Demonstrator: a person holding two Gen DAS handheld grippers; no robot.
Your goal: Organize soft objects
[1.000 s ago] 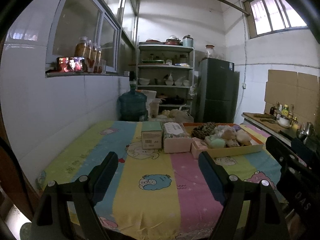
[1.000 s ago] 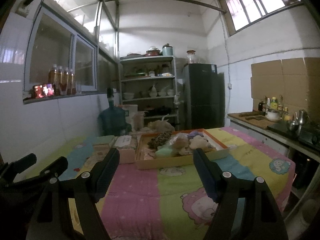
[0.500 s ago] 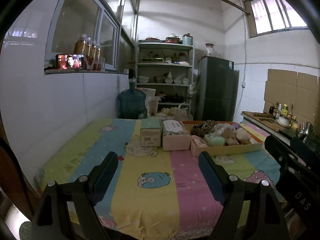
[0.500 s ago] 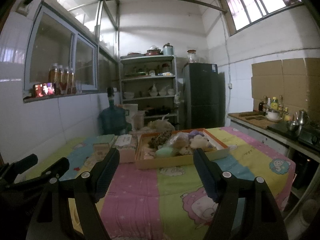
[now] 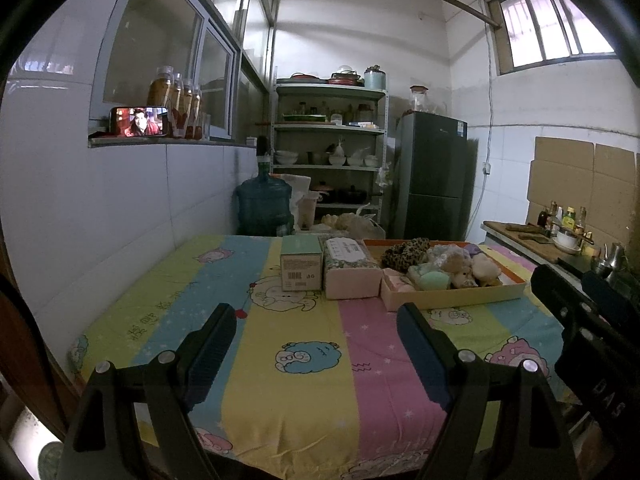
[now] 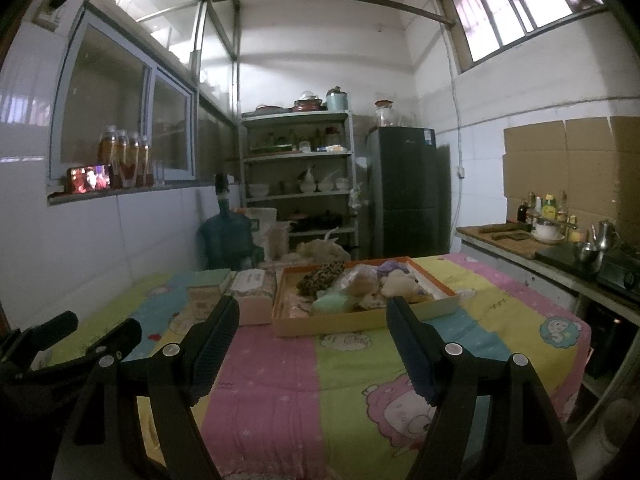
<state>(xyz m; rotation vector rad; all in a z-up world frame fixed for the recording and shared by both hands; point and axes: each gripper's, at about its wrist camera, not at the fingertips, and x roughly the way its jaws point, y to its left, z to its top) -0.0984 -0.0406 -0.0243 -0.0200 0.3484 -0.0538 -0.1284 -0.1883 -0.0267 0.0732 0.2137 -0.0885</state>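
Claws first: I am holding the left claw (image 5: 316, 344) wide open over the near half of the desk (image 5: 288, 408), with nothing between its fingers, and I am keeping the right claw (image 6: 312, 338) spread just as wide and just as empty. Both are hanging above the striped cartoon cloth (image 5: 360, 360), tilted slightly downward, well short of the things at the far end.

I am looking at the soft objects (image 5: 452, 268) heaped in a shallow orange-rimmed tray (image 5: 460, 298) toward the far right of the desk. Among them I am seeing a leopard-print piece (image 5: 404, 252) at the back, a mint-green round one (image 5: 434, 280) at the front, and several beige plush toys (image 5: 484, 268) beside it. In the right wrist view the same tray (image 6: 344, 324) is sitting straight ahead, between the claw's fingers and beyond their tips.

Just left of the tray, touching it, a pink floral tissue pack (image 5: 350, 268) is lying flat, and a pale green box (image 5: 301, 264) is standing right beside that. A blue water jug (image 5: 262, 208) is standing behind the desk.
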